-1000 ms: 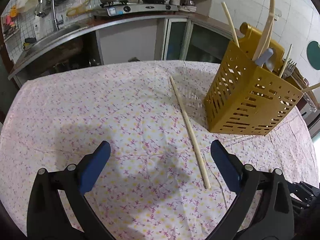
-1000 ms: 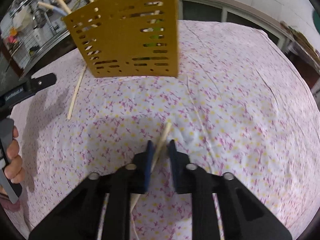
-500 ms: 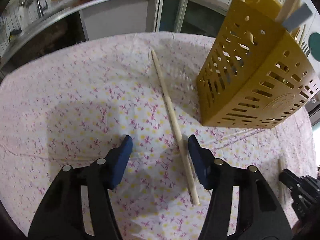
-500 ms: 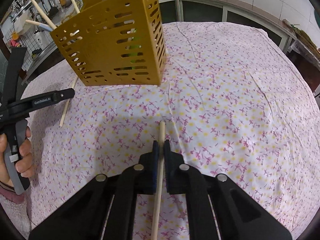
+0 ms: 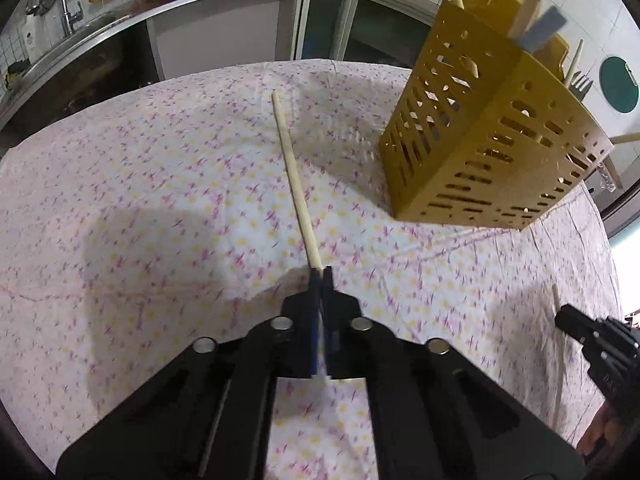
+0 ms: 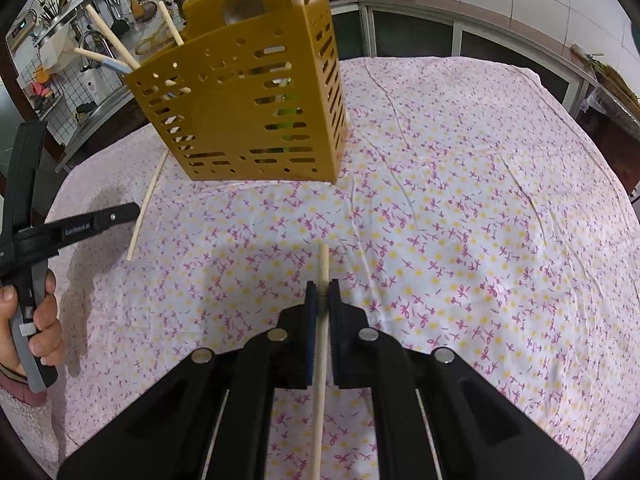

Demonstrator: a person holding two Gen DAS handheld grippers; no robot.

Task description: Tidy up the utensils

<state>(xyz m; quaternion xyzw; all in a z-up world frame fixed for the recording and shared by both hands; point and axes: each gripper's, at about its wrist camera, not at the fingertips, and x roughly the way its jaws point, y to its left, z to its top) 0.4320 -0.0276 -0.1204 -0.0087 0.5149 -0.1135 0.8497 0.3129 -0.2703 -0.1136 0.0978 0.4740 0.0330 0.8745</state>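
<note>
The left gripper (image 5: 321, 276) is squeezed tight on the near end of a long wooden chopstick (image 5: 294, 184); the stick points away from it over the flowery tablecloth (image 5: 160, 184), and its far tip sits close to the far edge of the table; it is hard to tell if the stick rests on the cloth or is lifted a bit. The right gripper (image 6: 323, 292) is pinched on a second chopstick (image 6: 322, 320); a short bit of that stick pokes out past the blue pads (image 6: 311, 300), and the long part runs back between the black arms toward the camera. The yellow utensil holder (image 6: 248, 108) stands on the cloth, past both grippers; it has lots of slots and holes in its sides; more chopsticks (image 6: 116, 48) and other sticks poke up out of its top, leaning this way and that; a fork (image 5: 580, 84) shows at its far side in the left view. The first chopstick lies just beside the holder, not touching it. In the right view a hand (image 6: 36, 320) holds the left tool's handle at the left edge. A kitchen counter (image 5: 120, 24) with a tap and sink runs behind the table.
</note>
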